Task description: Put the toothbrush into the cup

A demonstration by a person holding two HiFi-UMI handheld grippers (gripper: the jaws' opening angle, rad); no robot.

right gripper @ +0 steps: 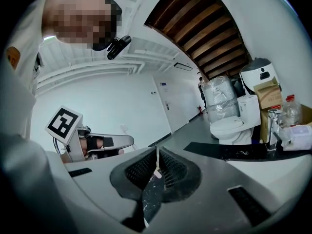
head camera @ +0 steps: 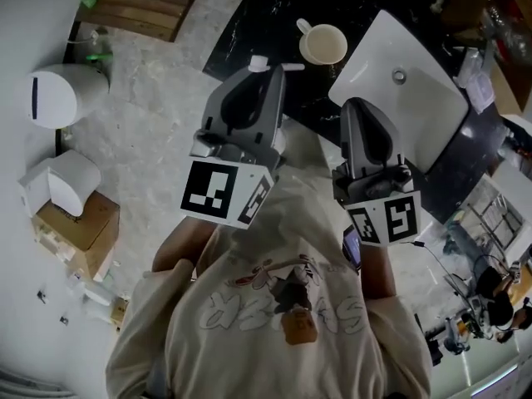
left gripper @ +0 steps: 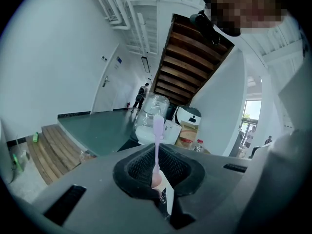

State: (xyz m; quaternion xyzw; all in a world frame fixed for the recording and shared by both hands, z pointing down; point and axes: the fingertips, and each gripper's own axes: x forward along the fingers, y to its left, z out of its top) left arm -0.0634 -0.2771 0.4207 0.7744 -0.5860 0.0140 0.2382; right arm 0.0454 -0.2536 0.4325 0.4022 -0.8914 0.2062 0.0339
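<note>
Toothbrush (left gripper: 157, 130): its pale lilac shaft stands up between the jaws of the left gripper (left gripper: 157, 152), which are pressed onto its lower end, with the head sticking out past the tips. From the head view the left gripper (head camera: 256, 80) points forward over the front edge of a dark counter (head camera: 249, 23), and a pale bit of the toothbrush (head camera: 258, 61) shows at its tip. The cup (head camera: 323, 44) stands upright on the counter, mouth open, a little beyond that tip and to its right, apart from the brush. The right gripper (head camera: 359, 108) is alongside, well apart from the left, with its jaws (right gripper: 157, 162) pressed together; I can make out nothing held in them. It hangs above the near corner of a white sink (head camera: 420, 110), which is set into the counter just beside the cup on the right. The counter's edge runs on a slant, close under both grippers. Left of it lies grey speckled floor (head camera: 150, 115), open near the left gripper, with a white toilet (head camera: 58, 94) and a box (head camera: 79, 227) further left and wooden steps (head camera: 141, 7) at the far end. Small clutter lines the counter's far right edge beyond the sink.
</note>
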